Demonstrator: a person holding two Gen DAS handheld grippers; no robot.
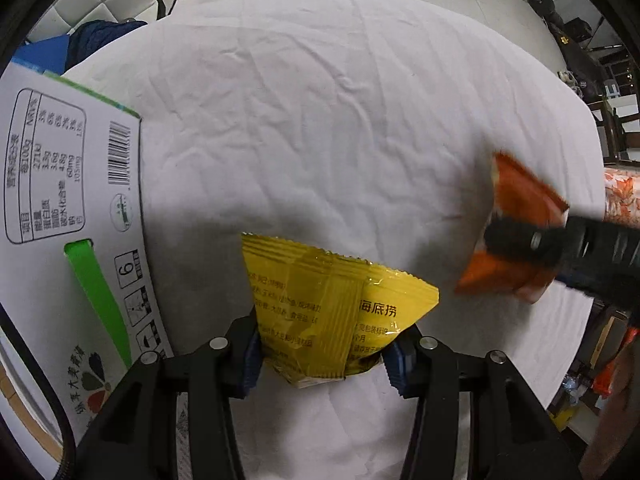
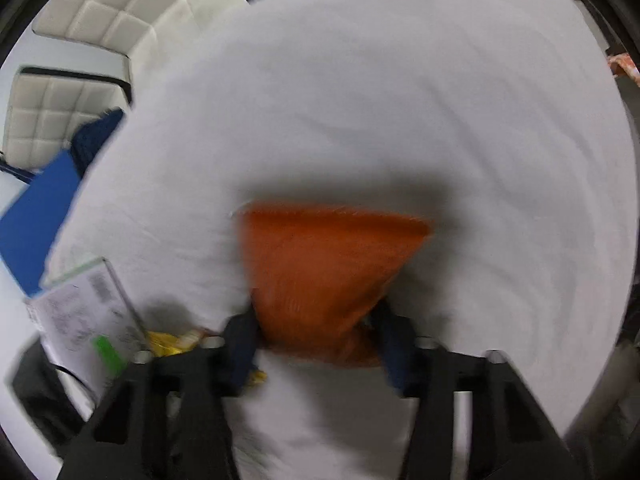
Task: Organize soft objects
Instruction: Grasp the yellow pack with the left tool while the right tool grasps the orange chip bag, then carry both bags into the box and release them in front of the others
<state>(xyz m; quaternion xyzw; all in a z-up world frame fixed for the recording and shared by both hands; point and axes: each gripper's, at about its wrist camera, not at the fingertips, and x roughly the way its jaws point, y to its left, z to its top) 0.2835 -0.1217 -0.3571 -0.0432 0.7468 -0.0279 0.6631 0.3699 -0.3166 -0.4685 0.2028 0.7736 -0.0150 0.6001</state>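
Left hand-held gripper [image 1: 322, 354] pinches yellow packet [image 1: 332, 304] beside white carton [image 1: 60, 200]. Right hand-held gripper [image 2: 316, 346], blurred, apparently clamps orange packet [image 2: 320, 276], farther from carton.

- The carton [image 1: 60, 216] lies on the desk [image 1: 320, 100], left of the left hand-held gripper [image 1: 324, 356].
- The right hand-held gripper [image 1: 516, 240] is to its right.

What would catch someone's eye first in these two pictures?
Two bright snack packets against the white cloth: a yellow packet pinched in the left hand-held gripper, and an orange packet clamped in the right hand-held gripper. A white printed carton with a green handle lies at the left.
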